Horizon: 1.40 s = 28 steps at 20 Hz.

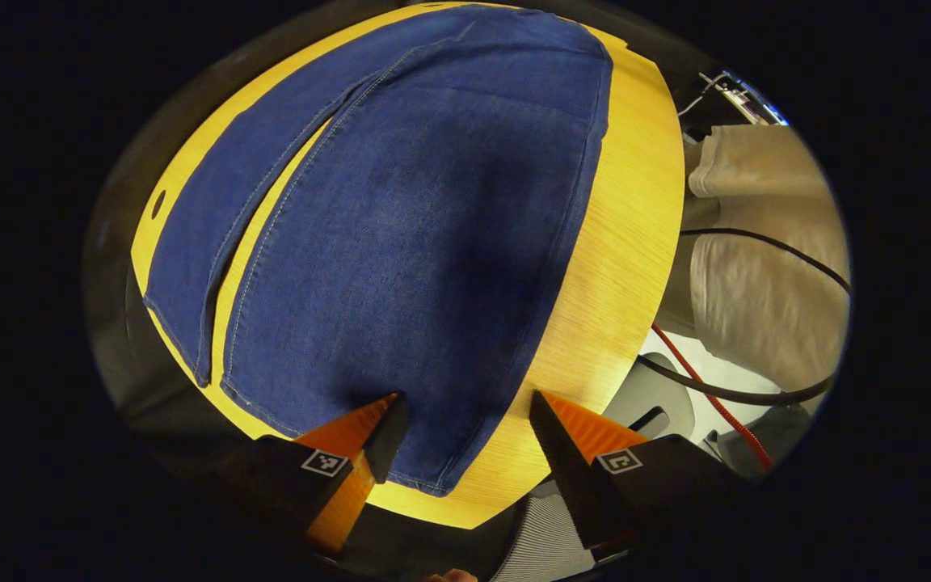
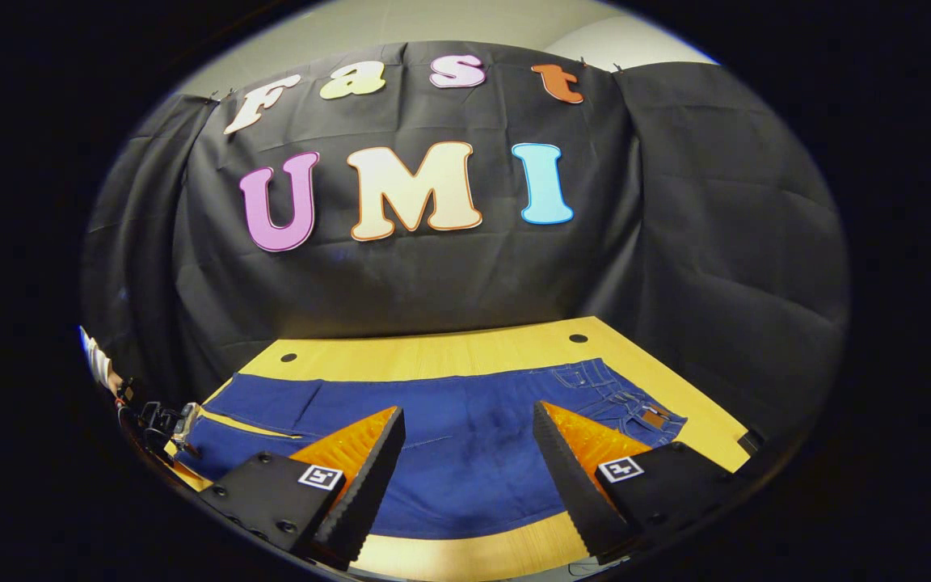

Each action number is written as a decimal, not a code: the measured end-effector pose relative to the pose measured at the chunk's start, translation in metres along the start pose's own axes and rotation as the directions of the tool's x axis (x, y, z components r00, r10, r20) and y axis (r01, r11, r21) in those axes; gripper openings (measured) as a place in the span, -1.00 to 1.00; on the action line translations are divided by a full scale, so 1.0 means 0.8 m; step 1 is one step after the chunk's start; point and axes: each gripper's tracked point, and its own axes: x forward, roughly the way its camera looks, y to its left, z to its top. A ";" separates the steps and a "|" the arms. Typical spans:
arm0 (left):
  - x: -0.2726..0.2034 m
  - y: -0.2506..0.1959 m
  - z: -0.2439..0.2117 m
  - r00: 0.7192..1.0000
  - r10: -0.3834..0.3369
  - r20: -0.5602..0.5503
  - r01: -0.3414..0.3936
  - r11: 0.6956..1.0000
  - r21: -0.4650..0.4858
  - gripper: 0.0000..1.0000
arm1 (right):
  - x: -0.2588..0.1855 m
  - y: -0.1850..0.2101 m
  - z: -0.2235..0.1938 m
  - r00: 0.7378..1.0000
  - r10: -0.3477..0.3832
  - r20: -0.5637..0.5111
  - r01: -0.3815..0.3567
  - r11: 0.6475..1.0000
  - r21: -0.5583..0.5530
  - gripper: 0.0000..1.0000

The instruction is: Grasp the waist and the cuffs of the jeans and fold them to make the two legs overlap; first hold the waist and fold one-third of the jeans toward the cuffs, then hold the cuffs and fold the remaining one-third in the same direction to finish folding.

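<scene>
Left gripper view: jeans (image 1: 409, 242) flat on worktop (image 1: 627, 242), legs apart, no fold made. Left gripper (image 1: 461, 428) open at cuff; right gripper (image 2: 469, 444) open, empty.

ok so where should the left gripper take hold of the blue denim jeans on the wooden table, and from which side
Probably the hem corner of the blue denim jeans, at the cuff nearest the open left gripper. It lies flat by the yellow wooden table edge, so come in low from that edge, one finger slid under the hem, one on top.
</scene>
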 end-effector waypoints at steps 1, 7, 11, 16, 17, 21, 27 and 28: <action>0.000 0.000 -0.001 1.000 -0.002 -0.006 0.002 1.000 -0.004 0.92 | 0.000 0.001 -0.002 1.000 0.004 -0.002 -0.004 1.000 -0.004 0.97; 0.000 0.004 -0.001 1.000 -0.001 0.010 0.000 1.000 0.031 0.63 | 0.000 0.011 -0.008 1.000 0.018 -0.023 -0.018 1.000 -0.003 0.97; 0.000 0.020 -0.002 1.000 0.008 0.007 -0.008 0.999 0.044 -0.07 | -0.002 0.014 -0.010 0.999 0.026 -0.038 -0.026 1.000 -0.007 0.97; 0.002 0.039 -0.004 0.999 -0.044 0.028 0.045 0.999 -0.025 -0.92 | -0.007 0.009 -0.008 0.996 0.055 -0.077 -0.052 0.998 0.041 0.97; 0.001 0.040 -0.003 0.998 -0.062 0.023 0.063 0.997 -0.043 -0.96 | -0.009 0.005 -0.005 0.995 0.059 -0.081 -0.054 0.996 0.065 0.97; 0.002 0.042 0.000 0.995 -0.097 -0.006 0.097 0.995 -0.034 -0.99 | -0.007 -0.020 0.003 0.995 0.047 -0.087 -0.041 0.997 0.065 0.97; 0.001 0.041 -0.002 0.994 -0.106 -0.034 0.104 0.993 -0.056 -0.99 | 0.002 -0.089 -0.045 0.961 0.005 -0.275 -0.041 0.991 -0.128 0.97; 0.002 0.042 -0.002 0.994 -0.100 -0.039 0.097 0.993 -0.064 -0.99 | 0.004 -0.099 -0.057 0.950 0.007 -0.312 -0.061 0.985 -0.164 0.98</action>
